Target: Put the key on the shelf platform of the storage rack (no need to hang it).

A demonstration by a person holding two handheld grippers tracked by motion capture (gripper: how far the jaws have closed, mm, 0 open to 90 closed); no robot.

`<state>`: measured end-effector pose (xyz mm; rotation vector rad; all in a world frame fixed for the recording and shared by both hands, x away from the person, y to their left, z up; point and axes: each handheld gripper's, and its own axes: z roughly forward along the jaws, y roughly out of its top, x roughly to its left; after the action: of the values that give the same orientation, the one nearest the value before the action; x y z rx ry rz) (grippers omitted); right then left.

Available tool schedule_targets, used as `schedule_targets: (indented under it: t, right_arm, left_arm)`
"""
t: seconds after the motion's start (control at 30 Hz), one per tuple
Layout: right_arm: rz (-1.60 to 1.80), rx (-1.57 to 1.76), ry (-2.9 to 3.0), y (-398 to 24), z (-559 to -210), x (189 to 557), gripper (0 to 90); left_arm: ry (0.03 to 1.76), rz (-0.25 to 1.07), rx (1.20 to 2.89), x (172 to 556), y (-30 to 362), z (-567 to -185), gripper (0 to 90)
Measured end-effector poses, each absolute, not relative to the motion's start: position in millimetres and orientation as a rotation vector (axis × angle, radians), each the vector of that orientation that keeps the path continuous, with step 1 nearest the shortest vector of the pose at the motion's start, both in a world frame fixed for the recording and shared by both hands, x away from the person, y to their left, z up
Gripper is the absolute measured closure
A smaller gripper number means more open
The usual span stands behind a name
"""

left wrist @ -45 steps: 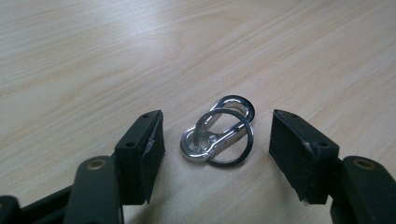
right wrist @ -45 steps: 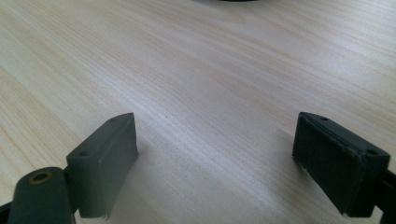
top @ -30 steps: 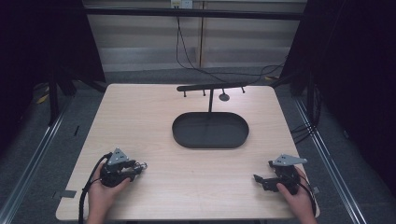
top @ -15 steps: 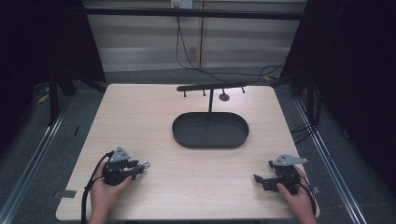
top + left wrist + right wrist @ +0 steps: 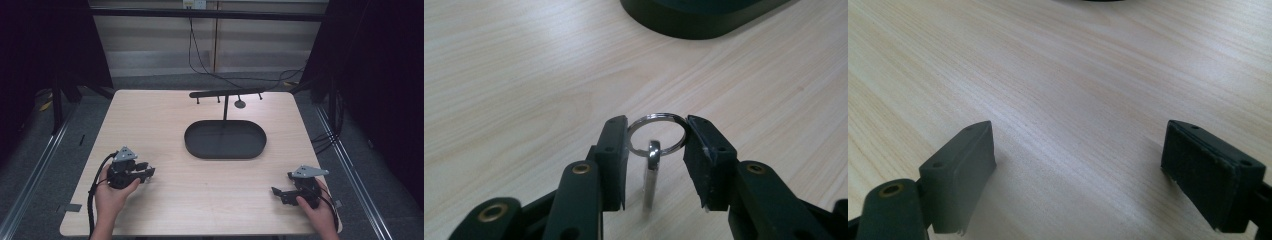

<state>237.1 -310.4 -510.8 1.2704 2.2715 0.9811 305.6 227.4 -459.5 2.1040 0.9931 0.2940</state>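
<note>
Because the left gripper (image 5: 657,150) pinches the split key ring (image 5: 657,134) only by its thin rim, low over the worktop (image 5: 165,120), it could twist free, while the right gripper (image 5: 1078,175) rests with fingers wide and empty.
</note>
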Motion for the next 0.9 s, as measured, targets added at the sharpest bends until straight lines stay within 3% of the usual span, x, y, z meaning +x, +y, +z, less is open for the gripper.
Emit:
schedule_targets:
  t: [0.9]
  right_arm:
    - [0.982, 1.27, 2.271, -310.4, -510.8, 237.1, 13.5]
  left_arm:
    - [0.947, 0.21, 2.12, 334.2, 189.2, -425.0, 62.1]
